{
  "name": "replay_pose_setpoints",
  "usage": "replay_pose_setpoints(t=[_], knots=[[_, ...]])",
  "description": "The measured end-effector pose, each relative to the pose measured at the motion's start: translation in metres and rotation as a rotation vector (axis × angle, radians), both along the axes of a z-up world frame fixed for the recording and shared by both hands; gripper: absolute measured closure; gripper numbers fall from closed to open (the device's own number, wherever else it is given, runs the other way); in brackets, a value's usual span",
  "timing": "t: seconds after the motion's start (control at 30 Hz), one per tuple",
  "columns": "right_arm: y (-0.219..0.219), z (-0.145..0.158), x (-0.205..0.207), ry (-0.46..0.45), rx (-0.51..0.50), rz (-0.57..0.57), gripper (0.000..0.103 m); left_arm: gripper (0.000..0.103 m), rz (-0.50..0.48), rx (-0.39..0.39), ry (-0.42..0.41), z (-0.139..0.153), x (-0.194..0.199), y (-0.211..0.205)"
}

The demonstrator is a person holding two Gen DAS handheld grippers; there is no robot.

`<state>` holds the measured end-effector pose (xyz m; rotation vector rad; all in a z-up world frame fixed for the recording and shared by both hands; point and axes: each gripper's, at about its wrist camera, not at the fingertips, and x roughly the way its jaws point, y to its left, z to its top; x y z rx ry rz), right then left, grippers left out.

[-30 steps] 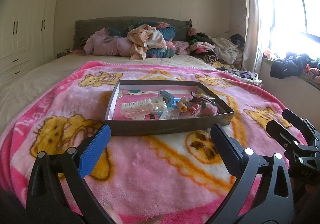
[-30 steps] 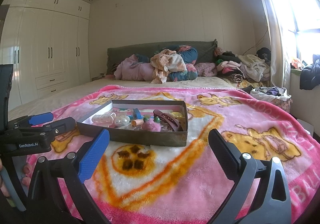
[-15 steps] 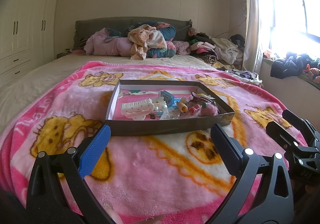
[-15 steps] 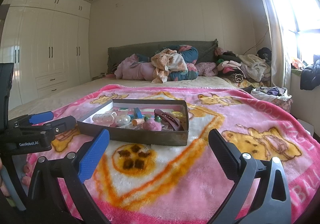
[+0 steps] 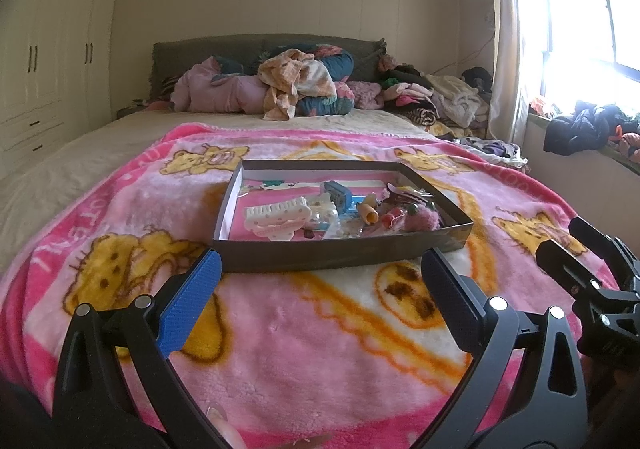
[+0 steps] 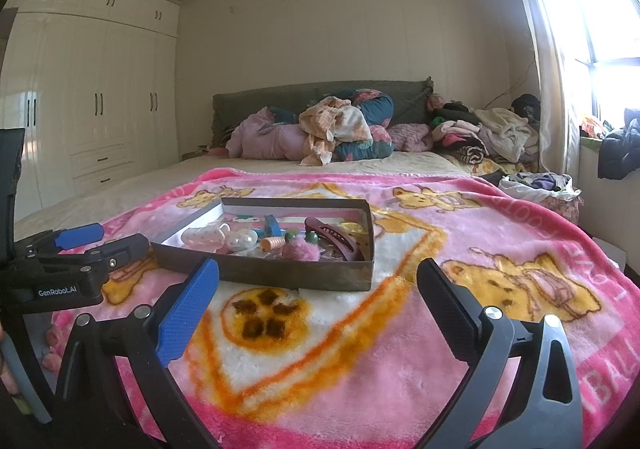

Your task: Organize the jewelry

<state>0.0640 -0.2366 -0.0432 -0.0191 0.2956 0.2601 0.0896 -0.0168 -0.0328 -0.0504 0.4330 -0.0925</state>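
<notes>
- Two grippers are in your hands, and both stand wide open with nothing between the fingers — the left gripper (image 5: 320,281) and the right gripper (image 6: 318,283) hang low over the pink cartoon blanket (image 5: 320,337), short of the tray.
- You have the shallow dark cardboard tray (image 5: 340,255) straight ahead of the left gripper, lying flat on the blanket; from the right wrist view the tray (image 6: 280,273) sits a little to the left of centre.
- Inside the tray, your white claw hair clip (image 5: 278,215) lies at the left side, near the front wall.
- Just beside it, toward the middle, you can see a blue hair clip (image 5: 338,195) and a small orange piece (image 5: 370,211).
- At the right side of the tray a fluffy pink pom-pom (image 5: 426,219) rests close to the front wall, and a dark red claw clip (image 6: 334,237) lies next to it — seen best from the right wrist view.
- Some small clear and beaded pieces lie between these things, but they are too small for you to name.
- Your left gripper also shows from the right wrist view, at the far left edge, beside the tray and apart from it.
- Behind the blanket you have a pile of clothes (image 6: 332,131) against the grey headboard (image 6: 264,99).
</notes>
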Motion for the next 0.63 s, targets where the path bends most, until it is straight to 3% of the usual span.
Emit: replay_pose_setpoints(t=[0.27,0.43,0.5,0.63], knots=[[-0.001,0.000,0.001,0.000,0.002,0.000,0.006,0.011,0.006,0.000,-0.004,0.000,0.000,0.000],[-0.012,0.000,0.011,0.041,0.030,-0.025,0.006,0.011,0.041,-0.022,0.061,-0.004,0.015,0.013],[-0.024,0.002,0.028,0.088,0.041,-0.066,0.006,0.011,0.079,-0.025,0.091,-0.004,0.030,0.030],[-0.068,-0.007,0.094,0.254,-0.043,-0.290,0.006,0.011,0.237,0.003,0.181,-0.008,0.082,0.096]])
